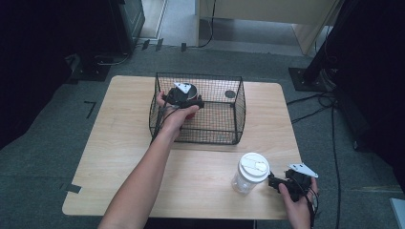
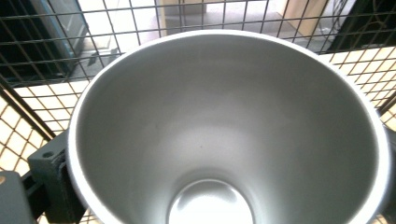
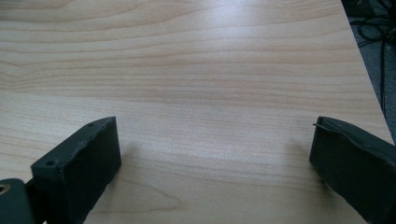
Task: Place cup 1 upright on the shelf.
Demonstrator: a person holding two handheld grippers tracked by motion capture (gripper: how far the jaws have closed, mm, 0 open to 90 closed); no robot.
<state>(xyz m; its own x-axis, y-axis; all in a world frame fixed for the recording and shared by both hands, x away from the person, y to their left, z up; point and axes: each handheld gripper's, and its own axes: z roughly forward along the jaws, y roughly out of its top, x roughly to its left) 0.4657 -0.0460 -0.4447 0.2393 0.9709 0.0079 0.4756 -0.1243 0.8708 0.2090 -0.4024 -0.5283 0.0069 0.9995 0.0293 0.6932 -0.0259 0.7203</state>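
The left gripper (image 1: pixel 187 106) reaches into the black wire basket (image 1: pixel 239 102) on the tabletop (image 1: pixel 119 143) and has a metal cup (image 2: pixel 229 135) clamped between its jaws. In the left gripper view the cup's brushed silver interior looms close, with one black jaw pressed against its outer wall at lower left and the basket mesh behind it. In the high view a bit of red shows under the hand, likely the cup's outside.

The cup looks like a rigid, thin-walled tumbler: light when empty, not fragile, but smooth and tapered, so it could slide or pivot in a pinch. Gripping across the wall near the rim, as now, seems sound, provided the squeeze stays firm and the lift clears the basket's top edge.

The right gripper (image 1: pixel 282 183) rests near the tabletop's front right corner, jaws spread wide over bare wood with nothing between them. Just beside it stands a clear plastic jar (image 1: pixel 249 174) with a white lid.
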